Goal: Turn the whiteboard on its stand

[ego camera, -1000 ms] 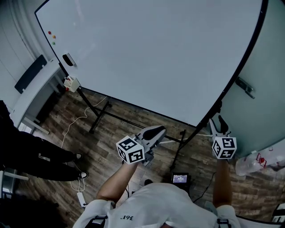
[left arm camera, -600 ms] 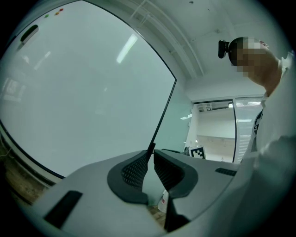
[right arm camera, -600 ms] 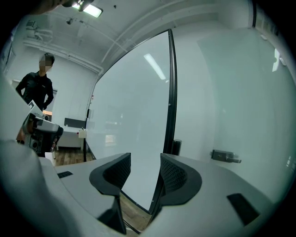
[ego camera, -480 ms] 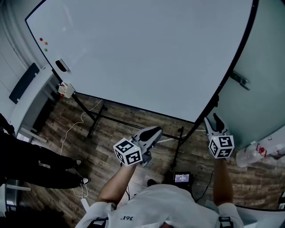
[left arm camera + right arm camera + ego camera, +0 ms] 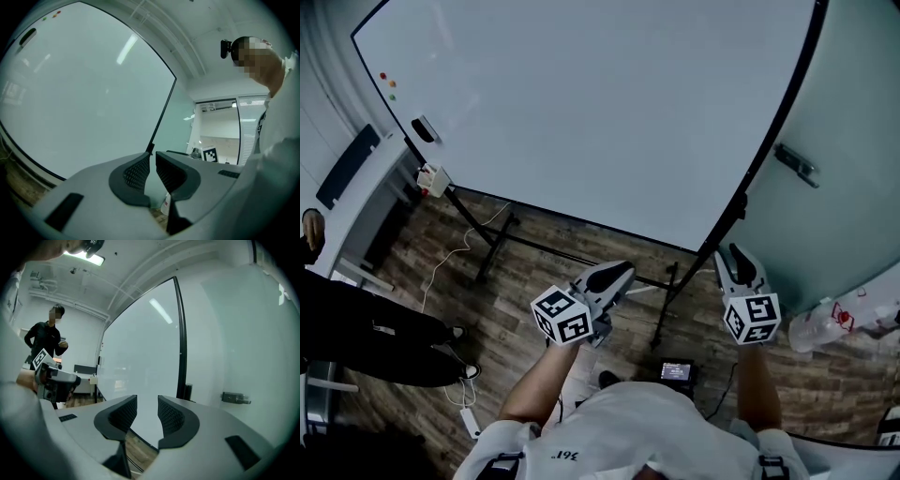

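Whiteboard [image 5: 581, 103]: stood upright on its stand, its blank white face edged by a black frame and filling the upper part of the head view.
Stand [image 5: 495, 239]: black legs and a crossbar are seen under the board, set on the wooden floor [image 5: 403, 253].
Left gripper [image 5: 614, 275]: held low in front of the board's lower edge and apart from it. The jaws are drawn close with only a narrow gap left, and nothing is caught between them.
Right gripper [image 5: 736, 258]: held just beside the board's lower right corner. The jaws are parted and have just been closing. Only the board's face is seen through the gap, and nothing is pressed by the pads. Contact with the frame cannot be told.
Magnets [image 5: 386, 84]: small coloured dots are stuck near the board's upper left corner, with a dark eraser [image 5: 422, 129] just below them.
White box [image 5: 431, 178]: seen at the left end of the stand.
Handle [image 5: 794, 164]: a metal piece is fixed on the pale wall to the right of the board.
Screen device [image 5: 677, 372]: laid on the floor near the person's feet.
Bottle [image 5: 820, 330]: a clear one is seen at the right edge.
Bystander [image 5: 356, 328]: dressed in dark clothes, at the left edge.
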{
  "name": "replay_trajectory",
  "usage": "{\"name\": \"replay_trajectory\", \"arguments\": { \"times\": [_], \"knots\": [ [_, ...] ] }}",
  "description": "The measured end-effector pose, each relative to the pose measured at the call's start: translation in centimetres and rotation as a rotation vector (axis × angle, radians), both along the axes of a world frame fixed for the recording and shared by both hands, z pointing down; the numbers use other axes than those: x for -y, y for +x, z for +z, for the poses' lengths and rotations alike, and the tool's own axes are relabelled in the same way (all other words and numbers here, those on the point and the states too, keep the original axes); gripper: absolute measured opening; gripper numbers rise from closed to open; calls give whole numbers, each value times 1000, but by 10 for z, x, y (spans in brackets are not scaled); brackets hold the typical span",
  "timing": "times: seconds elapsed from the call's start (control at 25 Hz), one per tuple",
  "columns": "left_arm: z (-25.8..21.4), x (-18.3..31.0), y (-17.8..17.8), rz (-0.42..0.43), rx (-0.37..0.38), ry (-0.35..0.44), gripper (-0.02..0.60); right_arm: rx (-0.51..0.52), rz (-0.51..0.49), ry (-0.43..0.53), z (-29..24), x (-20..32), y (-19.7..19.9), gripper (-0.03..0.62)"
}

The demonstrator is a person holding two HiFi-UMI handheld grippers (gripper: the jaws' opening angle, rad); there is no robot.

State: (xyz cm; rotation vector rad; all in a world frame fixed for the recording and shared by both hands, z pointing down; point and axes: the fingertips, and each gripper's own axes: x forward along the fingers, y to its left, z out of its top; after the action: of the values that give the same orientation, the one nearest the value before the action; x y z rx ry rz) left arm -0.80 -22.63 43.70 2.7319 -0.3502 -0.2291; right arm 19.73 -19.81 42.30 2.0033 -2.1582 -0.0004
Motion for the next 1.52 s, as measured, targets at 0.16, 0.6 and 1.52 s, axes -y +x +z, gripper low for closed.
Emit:
{"name": "replay_trajectory", "arguments": {
  "times": [0.16, 0.6, 1.52],
  "knots": [
    [-4, -16, 11, -32, -1, -4, 49, 16, -58, -9, 1, -13, -3, 141],
    [2, -66, 39, -101, 4, -29, 48, 42, -154, -44, 15, -48, 11, 103],
    [9, -136, 15, -233, 7, -57, 48, 92, -312, -62, 24, -88, -25, 64]
  ]
}}
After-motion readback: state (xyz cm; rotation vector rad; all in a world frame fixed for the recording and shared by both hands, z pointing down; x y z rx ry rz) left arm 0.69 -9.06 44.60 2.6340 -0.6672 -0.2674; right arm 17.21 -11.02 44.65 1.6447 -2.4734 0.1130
